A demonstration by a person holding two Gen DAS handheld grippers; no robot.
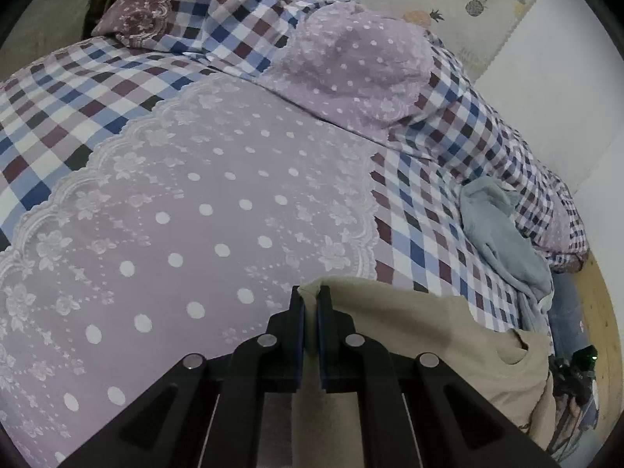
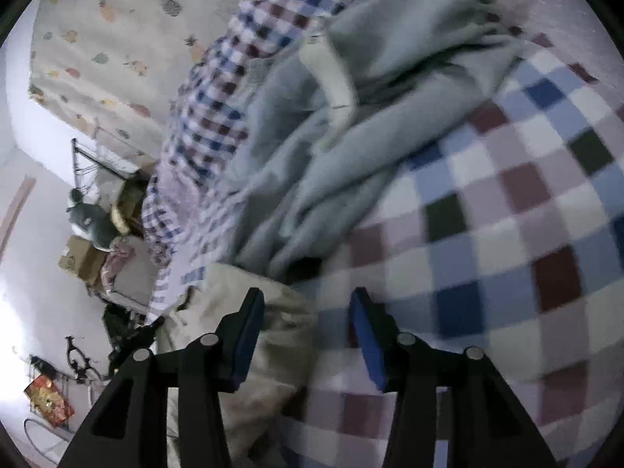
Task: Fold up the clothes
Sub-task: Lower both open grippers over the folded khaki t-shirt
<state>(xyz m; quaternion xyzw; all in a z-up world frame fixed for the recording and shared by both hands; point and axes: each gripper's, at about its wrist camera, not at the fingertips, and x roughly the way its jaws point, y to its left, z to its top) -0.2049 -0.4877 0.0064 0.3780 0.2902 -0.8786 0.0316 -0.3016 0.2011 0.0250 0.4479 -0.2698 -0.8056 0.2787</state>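
Left tool (image 1: 311, 300) pinches the beige garment (image 1: 429, 335); right tool (image 2: 308, 304), spread at lower centre, may grab bedding (image 2: 507, 202) too

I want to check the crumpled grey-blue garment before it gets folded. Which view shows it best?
The right wrist view: the grey-blue garment fills the middle, creases visible though blurred. The left wrist view shows it only small, at the bed's right edge.

Black gripper (image 1: 311, 298); blue pads (image 2: 249, 335)
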